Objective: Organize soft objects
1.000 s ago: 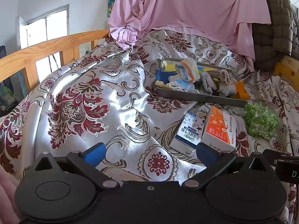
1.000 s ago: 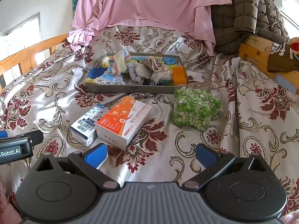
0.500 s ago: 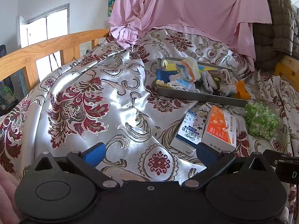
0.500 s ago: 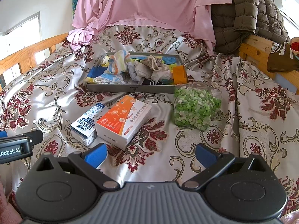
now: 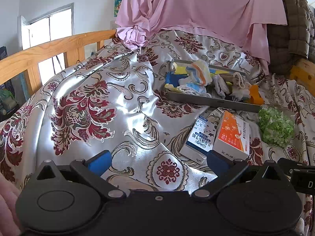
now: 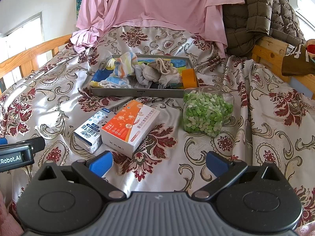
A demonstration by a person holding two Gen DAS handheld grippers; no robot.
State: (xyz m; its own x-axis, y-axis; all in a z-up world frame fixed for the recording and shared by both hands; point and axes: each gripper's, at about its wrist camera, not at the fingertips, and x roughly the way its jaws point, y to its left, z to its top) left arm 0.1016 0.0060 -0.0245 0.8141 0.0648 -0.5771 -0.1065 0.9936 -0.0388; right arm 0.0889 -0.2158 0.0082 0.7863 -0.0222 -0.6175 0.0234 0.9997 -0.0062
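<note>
A grey tray (image 6: 137, 93) on the bed holds several soft things: a striped cloth (image 6: 126, 64), a beige drawstring pouch (image 6: 157, 69), grey socks and an orange block (image 6: 189, 76). The tray also shows in the left wrist view (image 5: 208, 99). My left gripper (image 5: 158, 162) is open and empty, low over the silk cover, well short of the tray. My right gripper (image 6: 158, 162) is open and empty, just short of the boxes.
An orange-white box (image 6: 131, 124) and a blue-white milk carton (image 6: 91, 130) lie side by side before the tray. A clear bag of green pieces (image 6: 204, 113) stands right of them. Wooden bed rails (image 5: 49, 49) run left and right. Pink cloth (image 6: 157, 5) hangs behind.
</note>
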